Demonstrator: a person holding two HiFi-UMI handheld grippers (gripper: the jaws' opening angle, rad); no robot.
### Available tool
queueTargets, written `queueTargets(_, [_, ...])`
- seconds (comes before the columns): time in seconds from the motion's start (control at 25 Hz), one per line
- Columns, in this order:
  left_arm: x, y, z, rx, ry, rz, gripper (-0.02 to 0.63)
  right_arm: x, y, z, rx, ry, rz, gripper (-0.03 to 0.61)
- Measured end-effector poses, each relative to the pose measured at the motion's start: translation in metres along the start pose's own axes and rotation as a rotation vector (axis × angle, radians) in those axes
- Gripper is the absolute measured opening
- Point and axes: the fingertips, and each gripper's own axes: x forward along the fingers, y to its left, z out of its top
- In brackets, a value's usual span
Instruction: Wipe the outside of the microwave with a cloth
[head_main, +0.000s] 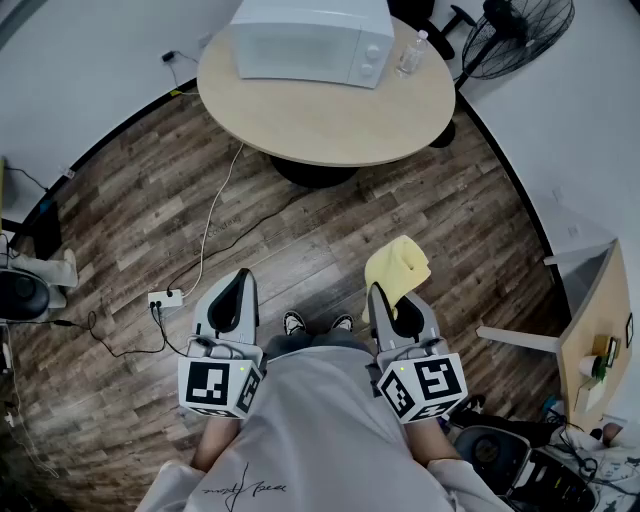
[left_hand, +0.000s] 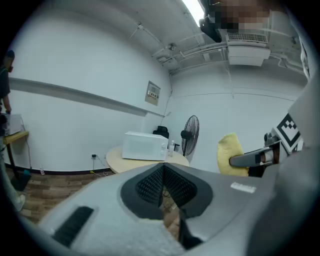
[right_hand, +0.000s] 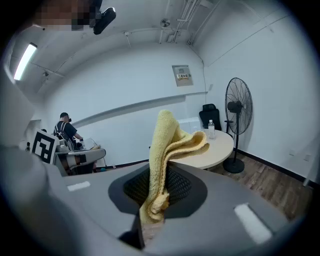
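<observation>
A white microwave (head_main: 312, 40) stands on a round wooden table (head_main: 325, 115) far ahead; the left gripper view shows the microwave (left_hand: 145, 145) small in the distance. My right gripper (head_main: 392, 302) is shut on a yellow cloth (head_main: 397, 266), which sticks up folded from between its jaws (right_hand: 167, 150). My left gripper (head_main: 236, 297) is shut with nothing in it. I hold both grippers low near my body, well short of the table. In the left gripper view the cloth (left_hand: 231, 154) shows at the right.
A water bottle (head_main: 411, 52) stands on the table beside the microwave. A black standing fan (head_main: 515, 35) is at the far right. A power strip (head_main: 165, 298) and white cables lie on the wooden floor. A desk corner (head_main: 598, 330) sits at the right. A person (right_hand: 65, 129) stands at the far wall.
</observation>
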Motion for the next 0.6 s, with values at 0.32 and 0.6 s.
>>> queueTargets(0.32, [0.001, 0.006, -0.002, -0.019, -0.002, -0.006, -0.009, 0.003, -0.002, 0.002, -0.007, -0.006, -0.008, 0.057])
queueTargets(0.6, [-0.008, 0.019, -0.001, -0.034, -0.013, 0.001, -0.009, 0.006, 0.000, 0.010, 0.006, -0.053, -0.013, 0.052])
